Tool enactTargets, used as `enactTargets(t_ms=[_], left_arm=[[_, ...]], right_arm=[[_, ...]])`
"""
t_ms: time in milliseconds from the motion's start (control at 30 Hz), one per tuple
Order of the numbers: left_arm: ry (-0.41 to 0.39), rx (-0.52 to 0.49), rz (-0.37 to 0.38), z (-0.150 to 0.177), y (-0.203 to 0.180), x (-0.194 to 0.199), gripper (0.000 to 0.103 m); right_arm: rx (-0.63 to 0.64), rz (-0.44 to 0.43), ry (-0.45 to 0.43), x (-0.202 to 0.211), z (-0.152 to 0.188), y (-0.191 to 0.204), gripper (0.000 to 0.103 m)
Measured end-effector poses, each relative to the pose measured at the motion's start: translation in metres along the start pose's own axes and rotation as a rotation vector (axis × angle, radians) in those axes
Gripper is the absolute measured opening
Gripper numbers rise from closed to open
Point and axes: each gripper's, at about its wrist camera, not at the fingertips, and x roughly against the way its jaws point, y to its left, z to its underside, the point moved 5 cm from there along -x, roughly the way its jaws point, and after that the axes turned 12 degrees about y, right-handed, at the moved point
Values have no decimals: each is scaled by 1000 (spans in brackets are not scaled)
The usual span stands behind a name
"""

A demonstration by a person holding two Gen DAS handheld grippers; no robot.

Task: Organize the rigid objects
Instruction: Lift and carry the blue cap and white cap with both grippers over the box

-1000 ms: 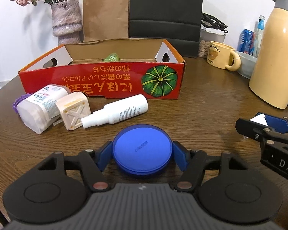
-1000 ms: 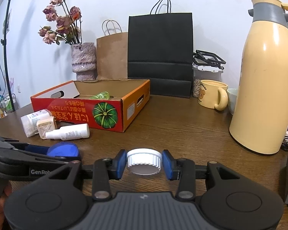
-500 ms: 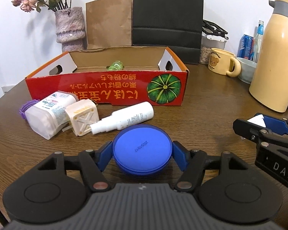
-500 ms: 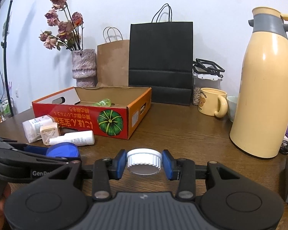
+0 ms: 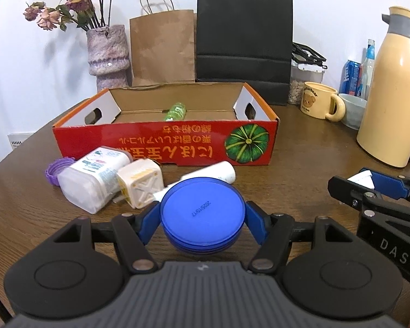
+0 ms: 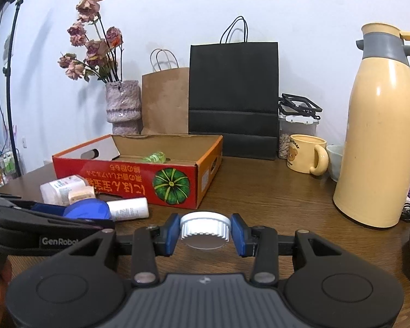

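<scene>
My left gripper (image 5: 202, 220) is shut on a round blue tin (image 5: 201, 213), held above the table in front of the red cardboard box (image 5: 166, 142). The tin also shows in the right wrist view (image 6: 86, 209). My right gripper (image 6: 204, 231) is shut on a white ribbed cap (image 6: 204, 229) of a container, held above the table; it shows at the right in the left wrist view (image 5: 369, 188). A small green bottle (image 5: 175, 111) lies inside the box. A white tub with purple lid (image 5: 95, 175), a cream cube (image 5: 140, 183) and a white spray bottle (image 5: 218, 173) lie before the box.
A cream thermos (image 6: 382, 136) stands at the right. A bear mug (image 6: 307, 157), a bowl (image 5: 354, 112), cans and a snack jar stand at the back right. A black bag (image 6: 233, 98), a brown bag (image 6: 165, 101) and a flower vase (image 6: 123, 106) stand behind the box.
Both grippers have risen with their objects and the views look from higher up. The box and loose items now sit lower and closer in the frames.
</scene>
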Motion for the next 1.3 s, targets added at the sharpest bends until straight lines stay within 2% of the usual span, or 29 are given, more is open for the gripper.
enactTargets(t_ms=[600,1300], left_arm=[[-69,-17,10,-23,33,21,68],[-120,15,8,-57,74,19,68]], right_arm=[[-21,-17,-37,-6,-26,36,39],[-14,-14,-70,-23,-65,70,39]])
